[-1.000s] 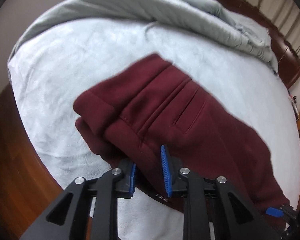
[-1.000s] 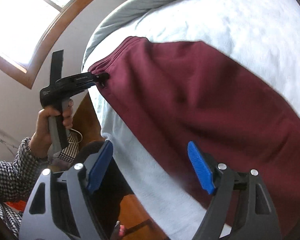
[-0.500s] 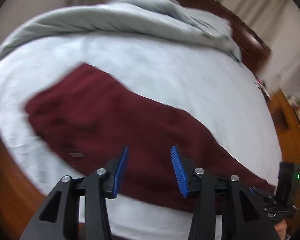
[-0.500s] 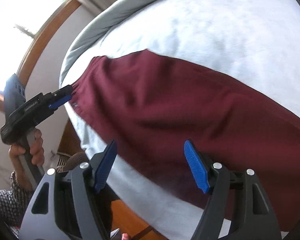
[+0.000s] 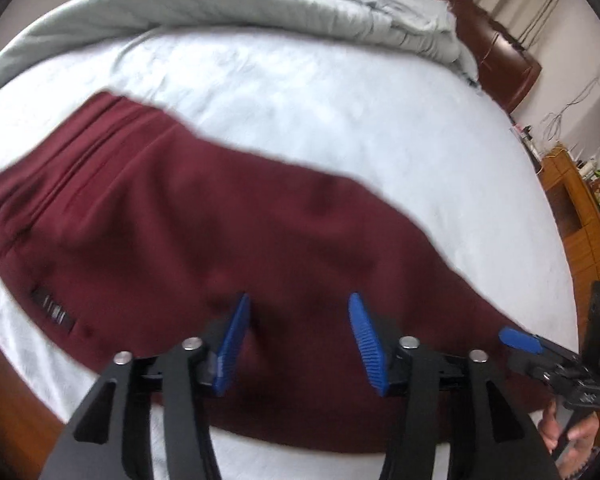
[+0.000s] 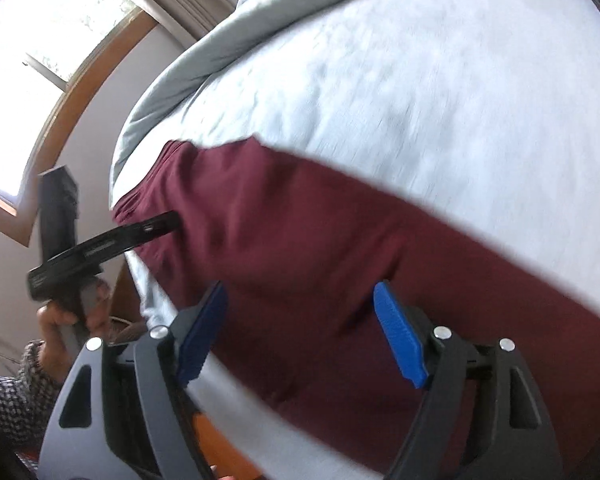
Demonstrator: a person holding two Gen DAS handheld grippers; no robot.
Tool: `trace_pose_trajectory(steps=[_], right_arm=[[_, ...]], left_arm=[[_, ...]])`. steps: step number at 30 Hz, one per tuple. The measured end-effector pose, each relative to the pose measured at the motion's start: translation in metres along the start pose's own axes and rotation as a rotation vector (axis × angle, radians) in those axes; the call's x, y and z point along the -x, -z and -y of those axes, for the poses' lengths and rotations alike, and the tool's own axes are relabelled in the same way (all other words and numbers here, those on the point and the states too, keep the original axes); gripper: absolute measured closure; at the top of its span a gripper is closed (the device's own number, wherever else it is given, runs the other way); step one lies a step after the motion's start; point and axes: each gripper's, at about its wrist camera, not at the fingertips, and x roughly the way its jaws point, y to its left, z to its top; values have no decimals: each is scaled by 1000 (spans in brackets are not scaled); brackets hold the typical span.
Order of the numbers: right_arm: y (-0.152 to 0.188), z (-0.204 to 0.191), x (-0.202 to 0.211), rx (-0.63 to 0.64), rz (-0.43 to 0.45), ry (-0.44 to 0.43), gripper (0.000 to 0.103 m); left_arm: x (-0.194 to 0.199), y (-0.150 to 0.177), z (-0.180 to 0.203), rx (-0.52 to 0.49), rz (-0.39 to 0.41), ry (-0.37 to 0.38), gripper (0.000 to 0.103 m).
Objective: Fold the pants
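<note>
Left gripper (image 5: pixel 296 344) fingers opening, right gripper (image 6: pixel 300 336) fingers opening, both empty above soft maroon pants (image 5: pixel 204 232) on bed (image 5: pixel 340 104).

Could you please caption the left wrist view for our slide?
Left gripper, jaws opening and empty, above maroon pants on a white bed sheet.

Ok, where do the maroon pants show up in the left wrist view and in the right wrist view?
Left wrist view: the maroon pants run across the middle, from the left edge to the lower right, beyond the left gripper.
Right wrist view: the pants run from centre left to the lower right corner.
Shared landmark: the rumpled grey duvet along the far side of the bed.
</note>
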Motion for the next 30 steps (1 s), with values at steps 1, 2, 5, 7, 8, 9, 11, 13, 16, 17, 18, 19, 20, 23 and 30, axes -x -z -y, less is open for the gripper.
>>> trace_pose_trajectory(steps=[1, 2, 5, 7, 8, 9, 11, 13, 16, 17, 18, 19, 20, 23, 30], right_arm=[[-6, 5, -4, 7, -6, 10, 27], [-11, 8, -8, 14, -16, 17, 27], [-19, 16, -26, 69, -63, 51, 27], [-24, 17, -41, 123, -93, 109, 27], [-26, 17, -48, 146, -112, 126, 27], [-25, 19, -52, 166, -131, 136, 26], [-25, 17, -58, 207, -139, 136, 24], [-25, 14, -62, 257, -146, 147, 35], [-28, 8, -63, 296, -159, 107, 65], [-29, 6, -62, 304, -156, 114, 78], [-31, 6, -60, 303, -148, 111, 87], [-35, 7, -58, 296, -138, 120, 92], [-37, 8, -54, 280, -118, 140, 95], [-45, 24, -56, 191, -92, 125, 96], [-43, 43, -43, 70, -30, 61, 79]], left_arm=[[-5, -6, 6, -18, 4, 0, 48], [-14, -14, 14, -35, -2, -1, 48], [-42, -33, 25, -48, -59, -2, 38], [-56, -43, 30, -62, -78, -33, 34], [-61, -46, 32, -79, -72, -41, 30], [-66, -50, 33, -109, -61, -58, 29], [-76, -54, 34, -161, -40, -123, 30], [-87, -59, 28, -138, -50, -136, 30], [-88, -60, 30, -125, -39, -141, 30], [-89, -60, 31, -134, -32, -149, 30], [-90, -61, 30, -131, -26, -151, 30], [-93, -62, 29, -126, -23, -153, 30], [-95, -64, 27, -115, -19, -157, 30], [-96, -63, 30, -88, -19, -167, 30], [-67, -61, 50, -92, 20, -151, 32]])
